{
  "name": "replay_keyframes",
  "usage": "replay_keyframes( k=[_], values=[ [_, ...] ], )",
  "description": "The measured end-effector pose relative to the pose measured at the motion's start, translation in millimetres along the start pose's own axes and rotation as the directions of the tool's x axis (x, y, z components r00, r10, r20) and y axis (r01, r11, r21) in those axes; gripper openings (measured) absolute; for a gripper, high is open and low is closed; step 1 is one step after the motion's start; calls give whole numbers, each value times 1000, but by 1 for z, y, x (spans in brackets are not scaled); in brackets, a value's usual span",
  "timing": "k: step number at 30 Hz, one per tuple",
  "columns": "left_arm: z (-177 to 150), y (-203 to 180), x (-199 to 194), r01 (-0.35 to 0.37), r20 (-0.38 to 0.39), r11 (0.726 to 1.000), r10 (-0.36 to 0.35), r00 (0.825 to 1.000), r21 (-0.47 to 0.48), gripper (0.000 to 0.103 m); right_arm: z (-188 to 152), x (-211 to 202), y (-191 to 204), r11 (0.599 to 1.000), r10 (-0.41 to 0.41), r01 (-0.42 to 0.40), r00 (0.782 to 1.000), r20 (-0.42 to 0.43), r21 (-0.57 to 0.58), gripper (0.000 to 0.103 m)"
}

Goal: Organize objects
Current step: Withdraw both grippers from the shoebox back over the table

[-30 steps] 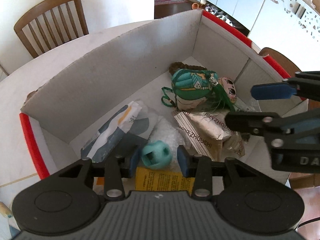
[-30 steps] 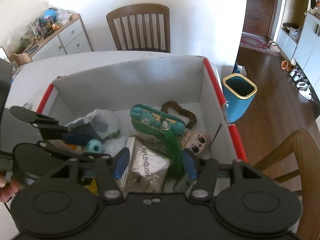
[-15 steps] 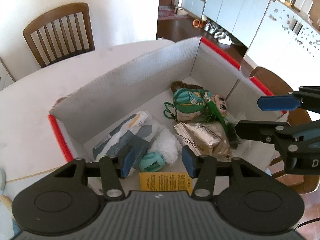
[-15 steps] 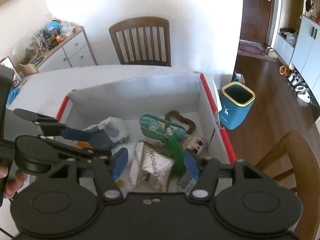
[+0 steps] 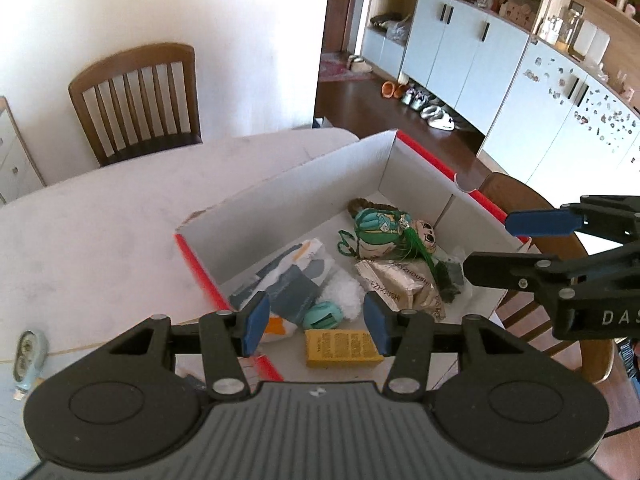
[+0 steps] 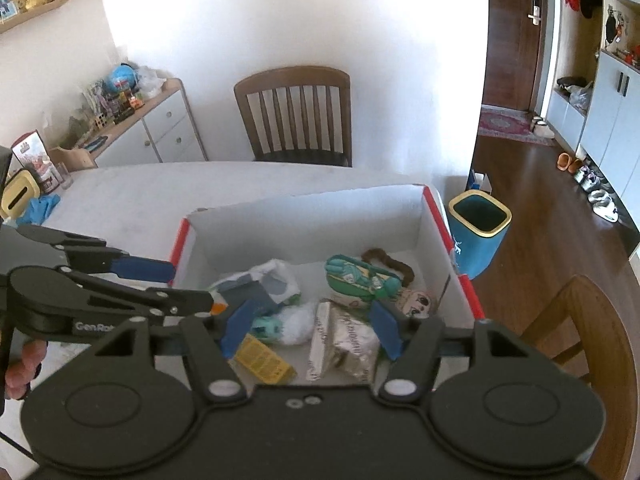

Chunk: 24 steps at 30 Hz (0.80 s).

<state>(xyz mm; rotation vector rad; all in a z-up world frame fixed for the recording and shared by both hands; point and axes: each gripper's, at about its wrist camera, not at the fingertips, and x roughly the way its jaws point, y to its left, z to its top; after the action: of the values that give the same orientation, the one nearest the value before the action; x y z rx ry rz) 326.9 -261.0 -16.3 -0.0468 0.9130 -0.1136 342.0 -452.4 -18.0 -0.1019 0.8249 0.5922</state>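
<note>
- Box [image 5: 304, 184] sits on the desk [image 5: 100, 216], ball [image 5: 322, 316] inside with the other items.
- Your left tool [image 5: 316, 322] let the ball go a second ago; now open, empty.
- Right tool [image 6: 310, 330] opening, empty; both lifted clear. Drop looks done.

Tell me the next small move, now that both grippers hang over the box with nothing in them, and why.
Probably pull both grippers clear. The left gripper is open and empty; the right gripper is empty too, its jaws opening. The doll, foil packet, yellow packet and teal ball already lie in the box.
</note>
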Motion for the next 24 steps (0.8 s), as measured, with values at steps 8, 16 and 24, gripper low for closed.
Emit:
replay_keyframes(
  k=[8,16,24],
  values=[
    [-13,29,-38,21,60,1000,-20,998,-15,60,-4,-17,34,1000,0,0,1000,27,5,75],
    [-29,61,-66,45,82,999,-42,996,-28,69,-11,-22,73,1000,-23,22,999,47,22,84],
    [-47,95,-85,53,95,998,-51,994,-18,77,-18,-20,110,997,-39,34,997,63,75,95]
  ],
)
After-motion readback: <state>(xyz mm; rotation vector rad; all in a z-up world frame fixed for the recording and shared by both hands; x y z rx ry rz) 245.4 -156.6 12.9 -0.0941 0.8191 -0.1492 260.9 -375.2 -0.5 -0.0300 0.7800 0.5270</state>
